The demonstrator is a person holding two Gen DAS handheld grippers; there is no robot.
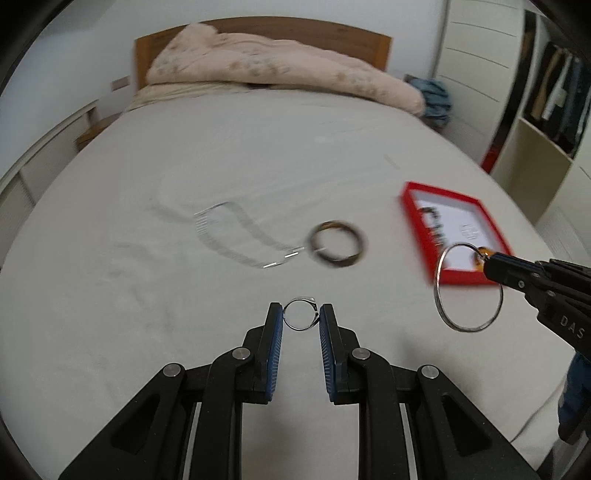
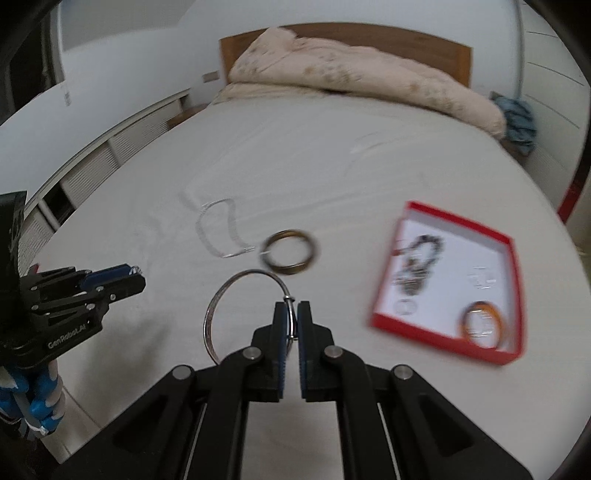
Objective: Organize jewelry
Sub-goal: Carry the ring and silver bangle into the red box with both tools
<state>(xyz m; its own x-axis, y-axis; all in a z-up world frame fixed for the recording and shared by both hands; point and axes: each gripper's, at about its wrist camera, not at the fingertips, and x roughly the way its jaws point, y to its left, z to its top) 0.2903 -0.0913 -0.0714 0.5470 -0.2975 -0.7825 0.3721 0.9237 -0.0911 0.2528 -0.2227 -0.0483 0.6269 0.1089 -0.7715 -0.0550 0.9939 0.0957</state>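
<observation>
Left claw (image 1: 301, 314) pinched a small, light, stiff ring (image 1: 300, 314) across its width; right claw (image 2: 292, 317) clamped the thin, slippery bangle (image 2: 236, 314) at its rim.

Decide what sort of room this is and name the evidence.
Most likely a bedroom: a wide bed with a wooden headboard, a rumpled duvet, and clothes hanging in an open wardrobe.

The left tool (image 2: 135, 275) reads "GenRoboAI"; the right tool (image 1: 489, 264) shows "DAS".
</observation>
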